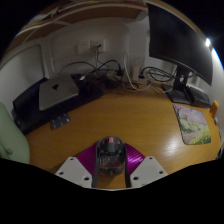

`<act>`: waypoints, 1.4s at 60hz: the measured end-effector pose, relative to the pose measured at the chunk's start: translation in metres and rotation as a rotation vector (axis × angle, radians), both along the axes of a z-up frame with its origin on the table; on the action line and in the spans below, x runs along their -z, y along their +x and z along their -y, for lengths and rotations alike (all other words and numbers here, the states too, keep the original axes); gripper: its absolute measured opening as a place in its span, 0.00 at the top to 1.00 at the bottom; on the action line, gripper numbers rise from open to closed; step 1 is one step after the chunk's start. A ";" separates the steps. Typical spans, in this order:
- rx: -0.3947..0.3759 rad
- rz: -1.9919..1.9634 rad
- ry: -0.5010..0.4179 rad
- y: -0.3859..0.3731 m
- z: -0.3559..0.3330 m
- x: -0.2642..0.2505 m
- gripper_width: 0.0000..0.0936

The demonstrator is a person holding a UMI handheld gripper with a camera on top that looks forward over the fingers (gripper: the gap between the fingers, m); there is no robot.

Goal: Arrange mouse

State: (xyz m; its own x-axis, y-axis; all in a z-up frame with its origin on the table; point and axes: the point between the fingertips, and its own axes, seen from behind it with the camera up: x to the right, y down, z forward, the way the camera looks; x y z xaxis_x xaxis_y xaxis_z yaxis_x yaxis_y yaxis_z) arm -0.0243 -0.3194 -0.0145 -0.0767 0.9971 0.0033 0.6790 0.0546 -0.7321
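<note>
I am taking the wooden desk as my landmark and reading it from left to right. At its far left a pale green thing is showing, too cut off to identify. On the desk's back left part a silver box computer is sitting, with a small dark item lying just in front of it. Cables are trailing along the back edge toward the wall. At the near middle of the desk my gripper is closing narrowly on the mouse, both purple pads pressing its sides. Farther right, a dark monitor is standing at the back, and a patterned mouse mat is lying on the desk's right part.
</note>
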 end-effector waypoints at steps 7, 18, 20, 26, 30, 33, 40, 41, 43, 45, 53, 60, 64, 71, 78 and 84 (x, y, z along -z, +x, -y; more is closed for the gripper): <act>0.028 0.009 -0.025 -0.002 -0.005 -0.007 0.65; 0.038 -0.056 -0.035 -0.012 -0.041 -0.075 0.65; 0.048 -0.074 -0.039 -0.017 -0.055 -0.091 0.65; 0.087 -0.133 -0.027 -0.033 -0.113 -0.134 0.64; 0.109 -0.176 0.007 -0.050 -0.163 -0.155 0.65; 0.120 -0.203 0.049 -0.061 -0.204 -0.163 0.65; 0.156 -0.189 0.047 -0.083 -0.285 -0.148 0.65; 0.161 -0.183 0.043 -0.085 -0.295 -0.143 0.65; 0.173 -0.175 0.042 -0.087 -0.313 -0.131 0.65; 0.173 -0.156 0.044 -0.091 -0.334 -0.118 0.65; 0.162 -0.075 0.016 -0.097 -0.376 -0.057 0.64; 0.135 -0.020 0.011 -0.097 -0.389 -0.016 0.64; 0.116 -0.008 0.009 -0.097 -0.393 -0.005 0.62; 0.097 -0.010 0.002 -0.096 -0.393 0.001 0.52; 0.094 -0.003 0.013 -0.095 -0.396 -0.001 0.26; 0.110 0.004 0.024 -0.086 -0.403 -0.013 0.09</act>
State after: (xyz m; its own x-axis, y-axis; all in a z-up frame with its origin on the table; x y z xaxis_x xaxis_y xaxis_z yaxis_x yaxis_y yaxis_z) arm -0.1101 0.0838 -0.0018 0.0329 0.9991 0.0268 0.6847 -0.0030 -0.7288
